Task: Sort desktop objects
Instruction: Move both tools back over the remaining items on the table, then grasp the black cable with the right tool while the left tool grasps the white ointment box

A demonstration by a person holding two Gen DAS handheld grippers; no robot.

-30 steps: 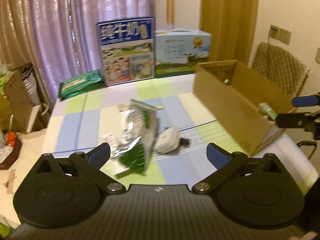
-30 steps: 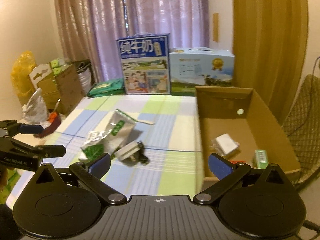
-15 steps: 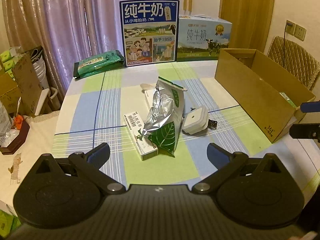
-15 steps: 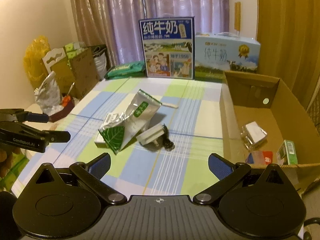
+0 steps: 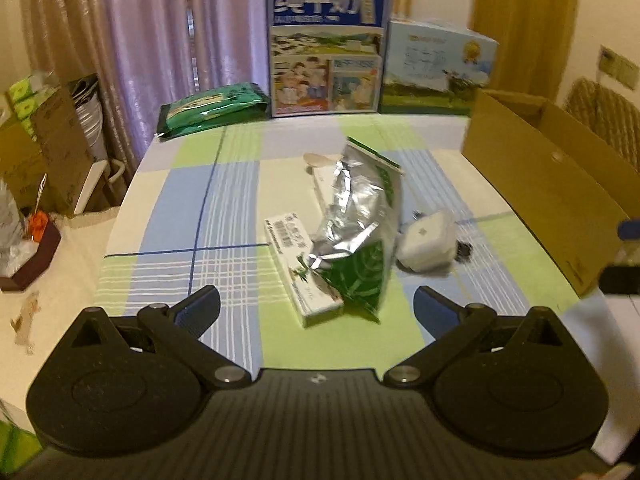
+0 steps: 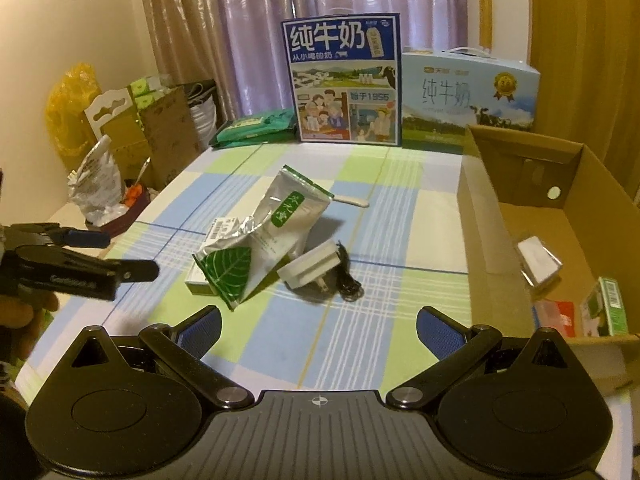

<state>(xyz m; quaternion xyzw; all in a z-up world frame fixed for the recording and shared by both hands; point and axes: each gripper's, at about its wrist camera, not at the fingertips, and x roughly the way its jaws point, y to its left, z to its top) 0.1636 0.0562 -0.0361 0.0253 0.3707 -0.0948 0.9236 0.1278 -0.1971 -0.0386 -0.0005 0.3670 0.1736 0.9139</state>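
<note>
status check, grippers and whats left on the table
Left gripper and right gripper open, empty. Silver-green foil pouch lies over white carton, white charger beside it. Brown cardboard box partly filled. Path clear.

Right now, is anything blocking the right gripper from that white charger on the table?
Nothing visible does. The right gripper is open, with bare tablecloth between it and the charger. The silver pouch lies just left of the charger, touching or nearly so.

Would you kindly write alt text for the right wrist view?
The open right gripper faces a silver-green pouch and white charger on a checked tablecloth. A partly filled cardboard box stands to the right.
</note>
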